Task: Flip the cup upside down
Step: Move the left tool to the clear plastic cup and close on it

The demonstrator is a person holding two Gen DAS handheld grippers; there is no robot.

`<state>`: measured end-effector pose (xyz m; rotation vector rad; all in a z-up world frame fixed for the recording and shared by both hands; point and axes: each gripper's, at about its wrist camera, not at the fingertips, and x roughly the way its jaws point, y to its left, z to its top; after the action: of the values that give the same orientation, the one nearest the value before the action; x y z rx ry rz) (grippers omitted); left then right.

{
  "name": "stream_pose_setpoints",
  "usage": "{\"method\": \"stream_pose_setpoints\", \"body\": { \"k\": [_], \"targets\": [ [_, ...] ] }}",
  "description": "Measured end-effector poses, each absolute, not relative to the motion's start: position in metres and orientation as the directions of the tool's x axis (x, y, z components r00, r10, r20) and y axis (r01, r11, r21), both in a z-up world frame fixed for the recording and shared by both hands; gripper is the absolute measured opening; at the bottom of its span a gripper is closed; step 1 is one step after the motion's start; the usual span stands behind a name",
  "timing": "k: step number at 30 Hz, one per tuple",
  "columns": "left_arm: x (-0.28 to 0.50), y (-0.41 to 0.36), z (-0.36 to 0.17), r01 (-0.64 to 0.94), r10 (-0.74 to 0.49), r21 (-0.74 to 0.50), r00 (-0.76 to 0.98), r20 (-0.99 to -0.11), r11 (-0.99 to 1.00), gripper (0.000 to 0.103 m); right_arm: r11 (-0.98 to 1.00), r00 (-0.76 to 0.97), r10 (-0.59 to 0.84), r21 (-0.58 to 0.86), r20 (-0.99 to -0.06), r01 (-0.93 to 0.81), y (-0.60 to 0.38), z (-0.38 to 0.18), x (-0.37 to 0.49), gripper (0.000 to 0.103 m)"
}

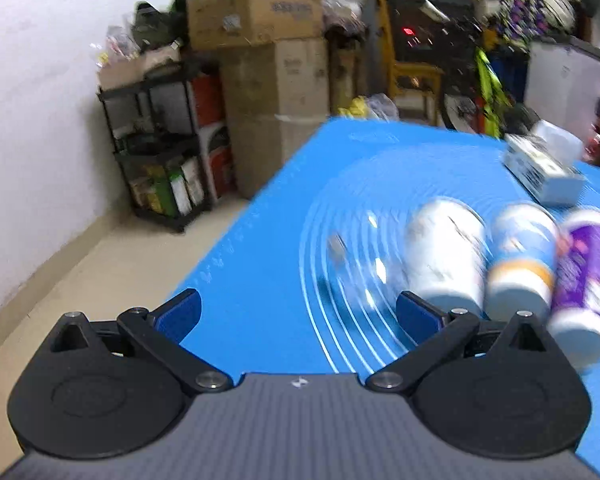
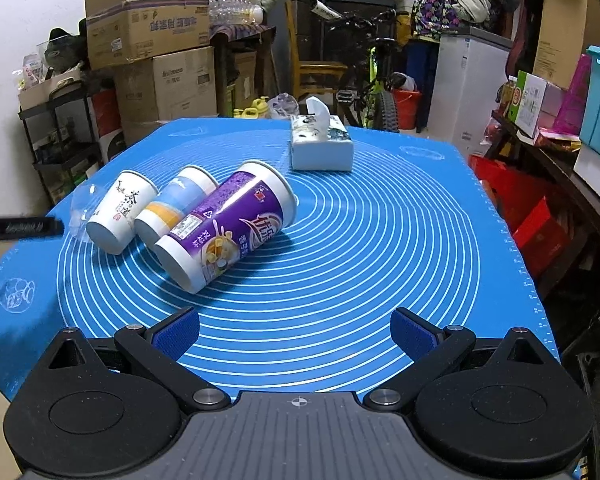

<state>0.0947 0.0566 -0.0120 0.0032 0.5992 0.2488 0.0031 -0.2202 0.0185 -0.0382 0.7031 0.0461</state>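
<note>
A: What does the left wrist view give you?

B: It is blurred. The left tool (image 1: 298, 314) is released, its blue pads spread wide with nothing between them, above the blue mat (image 1: 268, 240) on the desk. Three cups lie on their sides ahead and to the right: a white cup (image 1: 446, 256) nearest the middle, a blue and orange cup (image 1: 522, 260) touching it, and a purple cup (image 1: 586, 276) at the far right. A smear of clear plastic (image 1: 352, 256) sits just left of the white cup. A tissue box (image 1: 542, 168) lies farther back, and cardboard boxes (image 1: 256, 12) stand against the wall beyond the desk.

A: And the right wrist view?

B: Sharp. The right tool (image 2: 294, 334) is also released, holding nothing, near the front edge of the mat (image 2: 380, 240). The three cups lie side by side at left centre, bases toward the camera: white cup (image 2: 120, 212), blue and orange cup (image 2: 176, 208), and purple cup (image 2: 228, 228) closest to the tool. The clear plastic (image 2: 78, 208) lies just left of the white cup. The tissue box (image 2: 322, 144) stands well behind them. A black part of the left tool (image 2: 20, 228) shows at the left edge.
</note>
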Motion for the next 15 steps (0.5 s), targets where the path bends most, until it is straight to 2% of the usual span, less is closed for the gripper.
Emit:
{"method": "stream_pose_setpoints", "body": {
  "k": [2,7,10,15],
  "targets": [
    [0.100,0.060,-0.010,-0.238,0.239,0.073,0.806,-0.542,0.969,0.102,0.998,0.759,0.025,-0.027,-0.650,-0.056,-0.219,0.016,0.005,0.101],
    [0.122,0.069,-0.013,-0.251,0.219,0.025,0.787,-0.577,0.968,0.102,0.998,0.743,0.029,-0.016,-0.668,-0.053,-0.219,0.011,0.008,0.101],
    [0.132,0.074,-0.017,-0.211,0.159,-0.025,0.803,-0.575,0.977,0.103,0.999,0.743,0.024,-0.019,-0.669,-0.049,-0.219,0.011,0.007,0.101],
    [0.138,0.066,-0.016,-0.163,0.130,-0.006,0.811,-0.570,0.987,0.102,0.999,0.746,0.020,-0.014,-0.666,-0.039,-0.221,0.011,0.007,0.101]
  ]
}}
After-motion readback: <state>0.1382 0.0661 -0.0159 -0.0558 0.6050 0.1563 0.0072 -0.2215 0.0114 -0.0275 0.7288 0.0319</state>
